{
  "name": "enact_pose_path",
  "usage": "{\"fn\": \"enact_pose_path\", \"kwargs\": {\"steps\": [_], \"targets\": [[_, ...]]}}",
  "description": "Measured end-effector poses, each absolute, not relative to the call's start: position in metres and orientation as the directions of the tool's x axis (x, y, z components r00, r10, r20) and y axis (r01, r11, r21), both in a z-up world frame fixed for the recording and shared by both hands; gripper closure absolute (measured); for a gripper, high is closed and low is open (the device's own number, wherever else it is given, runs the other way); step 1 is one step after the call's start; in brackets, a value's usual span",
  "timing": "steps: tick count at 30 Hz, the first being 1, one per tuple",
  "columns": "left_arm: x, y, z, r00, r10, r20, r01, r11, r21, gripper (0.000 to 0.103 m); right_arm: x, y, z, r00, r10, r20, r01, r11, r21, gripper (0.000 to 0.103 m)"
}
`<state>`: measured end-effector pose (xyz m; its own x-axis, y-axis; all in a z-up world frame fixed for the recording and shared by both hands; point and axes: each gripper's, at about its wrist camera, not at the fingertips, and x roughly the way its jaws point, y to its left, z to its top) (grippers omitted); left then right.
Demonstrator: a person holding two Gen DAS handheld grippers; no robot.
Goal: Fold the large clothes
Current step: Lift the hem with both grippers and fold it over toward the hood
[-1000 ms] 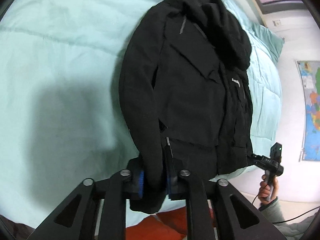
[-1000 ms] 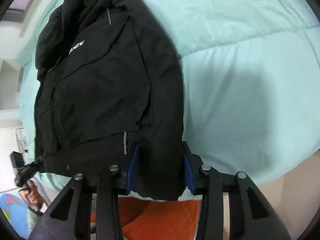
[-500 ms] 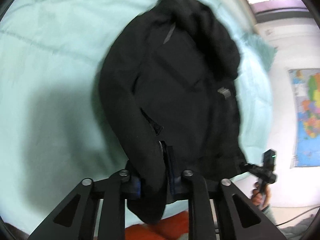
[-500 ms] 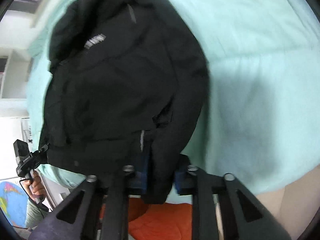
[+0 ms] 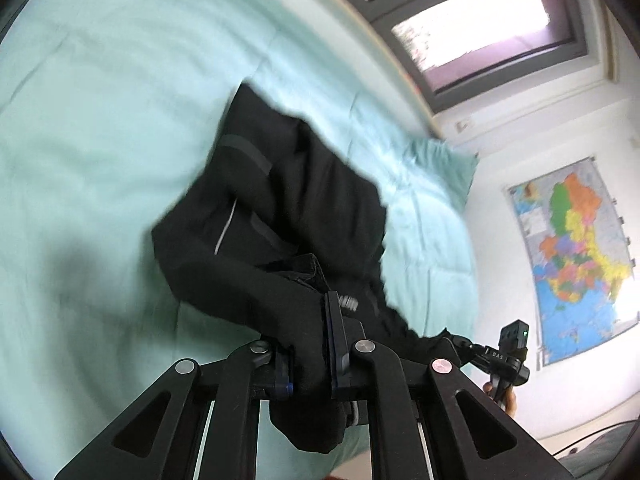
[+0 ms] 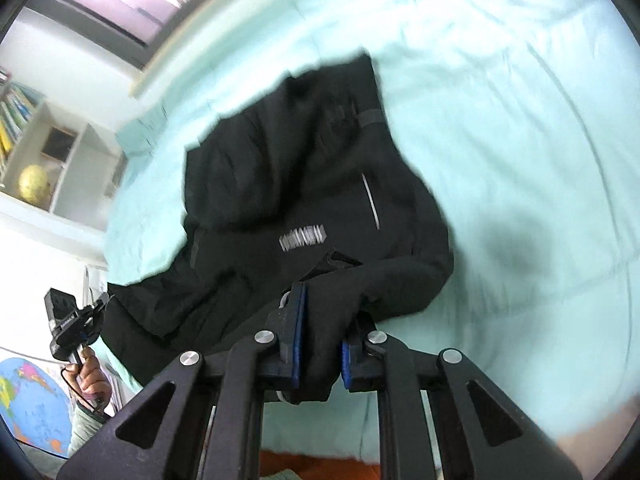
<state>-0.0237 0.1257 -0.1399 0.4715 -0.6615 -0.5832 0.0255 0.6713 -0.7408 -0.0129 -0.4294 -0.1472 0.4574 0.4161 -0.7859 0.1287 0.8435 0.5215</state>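
A black jacket [image 5: 288,200] with a white chest logo [image 6: 304,237] hangs bunched above a mint quilt [image 5: 100,120], lifted by its lower edge. My left gripper [image 5: 308,344] is closing, its blue pads pressed on a fold of the hem at one side. My right gripper [image 6: 322,336] is closing as well, with black cloth squeezed between its pads at the other side. The jacket's collar end still trails toward the quilt [image 6: 520,120]. In each view a hand [image 6: 90,372] with the other gripper's handle shows at the jacket's far corner.
A window [image 5: 480,32] and a wall map [image 5: 576,260] lie beyond the bed, with a mint pillow [image 5: 436,168] at its head. White shelves holding a yellow globe [image 6: 36,184] stand on the other side. Something orange [image 6: 320,466] lies below the bed edge.
Both grippers have risen and tipped up with the jacket's lower edge. The jacket, flat on the quilt before, now hangs bunched. The right jaws narrowed onto the cloth.
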Motion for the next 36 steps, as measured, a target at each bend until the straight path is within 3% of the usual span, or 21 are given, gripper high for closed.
{"fn": "enact_pose_path", "kwargs": {"steps": [5, 11, 17, 22, 26, 31, 36], "targets": [[0.031, 0.136, -0.108, 0.528, -0.653, -0.543, 0.038, 0.657, -0.753, 0.091, 0.044, -0.453, -0.104, 0.567, 0.425, -0.705, 0.09, 0.819, 0.566, 0.085], [0.118, 0.132, -0.088, 0.551, -0.629, -0.548, 0.008, 0.66, -0.751, 0.089, 0.139, -0.463, -0.087, 0.602, 0.389, -0.697, 0.08, 0.84, 0.537, 0.085], [0.233, 0.107, -0.128, 0.532, -0.548, -0.646, -0.095, 0.719, -0.688, 0.088, 0.25, -0.472, -0.142, 0.53, 0.346, -0.774, 0.211, 0.831, 0.515, 0.084], [0.314, 0.089, -0.219, 0.401, -0.486, -0.777, -0.235, 0.765, -0.6, 0.086, 0.317, -0.491, -0.237, 0.403, 0.397, -0.825, 0.375, 0.75, 0.544, 0.075], [0.342, 0.07, -0.297, 0.28, -0.497, -0.821, -0.275, 0.778, -0.564, 0.086, 0.34, -0.485, -0.306, 0.32, 0.433, -0.843, 0.431, 0.726, 0.536, 0.075], [0.344, 0.072, -0.307, 0.306, -0.519, -0.798, -0.261, 0.76, -0.595, 0.086, 0.349, -0.479, -0.332, 0.306, 0.415, -0.857, 0.43, 0.742, 0.513, 0.075], [0.329, 0.083, -0.279, 0.279, -0.545, -0.79, -0.198, 0.773, -0.603, 0.082, 0.338, -0.49, -0.297, 0.336, 0.433, -0.837, 0.394, 0.742, 0.542, 0.073]]}}
